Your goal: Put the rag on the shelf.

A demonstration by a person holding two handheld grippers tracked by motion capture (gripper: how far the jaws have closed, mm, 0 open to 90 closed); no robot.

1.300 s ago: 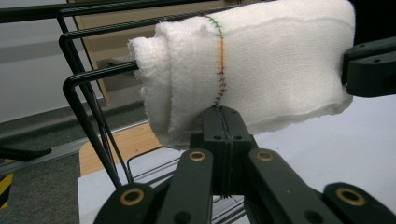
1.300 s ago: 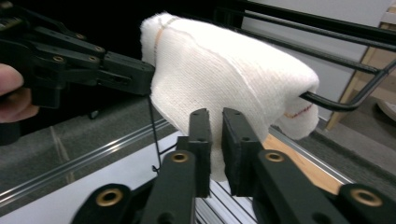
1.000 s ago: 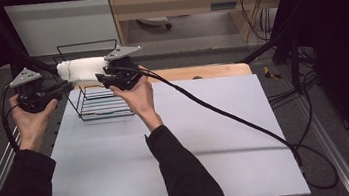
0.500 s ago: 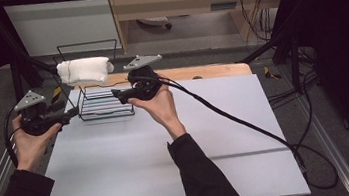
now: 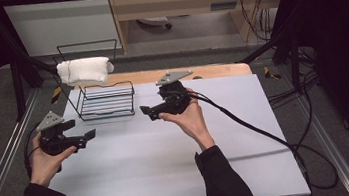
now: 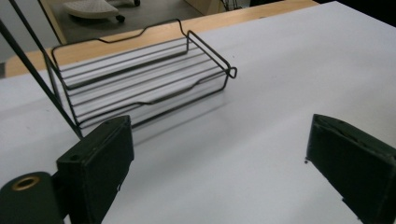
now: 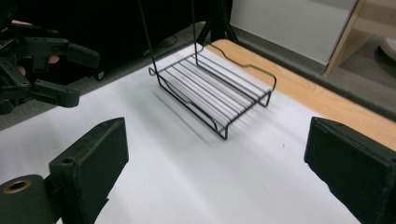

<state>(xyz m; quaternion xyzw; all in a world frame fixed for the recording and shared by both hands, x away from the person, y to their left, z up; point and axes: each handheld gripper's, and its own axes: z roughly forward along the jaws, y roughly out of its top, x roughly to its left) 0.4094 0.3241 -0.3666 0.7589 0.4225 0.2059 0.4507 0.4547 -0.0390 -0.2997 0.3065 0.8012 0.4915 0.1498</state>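
A: High view check: towel draped over the rack top rail, at the counter far left corner. Both grippers clear of it.

B: Jaws?

A: Left gripper apart, just opened, nothing between. Right gripper the same, just right of the rack.

B: Obstructions?

A: Rack wires only; cable trails right. Open counter near and right.
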